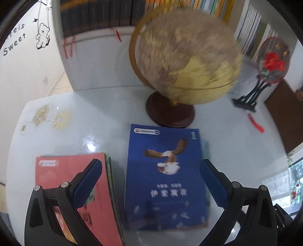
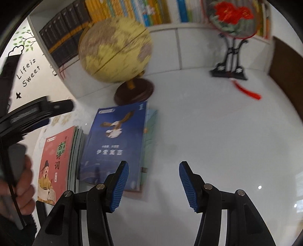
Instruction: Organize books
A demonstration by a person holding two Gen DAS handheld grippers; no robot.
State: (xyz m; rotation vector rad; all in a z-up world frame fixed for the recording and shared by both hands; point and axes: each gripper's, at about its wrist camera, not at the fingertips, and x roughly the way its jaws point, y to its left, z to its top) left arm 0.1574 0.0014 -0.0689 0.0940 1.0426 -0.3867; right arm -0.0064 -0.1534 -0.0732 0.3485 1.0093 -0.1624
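A blue book (image 1: 164,176) with an eagle on its cover lies flat on the white table, on top of other books whose green edges (image 2: 150,132) show at its right. A red book (image 1: 62,181) tops a second stack to its left; it also shows in the right wrist view (image 2: 56,164), as does the blue book (image 2: 117,140). My left gripper (image 1: 151,181) is open and empty above the blue book, fingers on either side of it. My right gripper (image 2: 153,183) is open and empty, just right of the blue book's near corner.
A yellow globe (image 1: 187,62) on a dark round base (image 1: 170,111) stands just behind the blue book. A round fan with red flowers on a black stand (image 2: 230,62) is at the back right. Bookshelves (image 2: 132,11) line the back wall.
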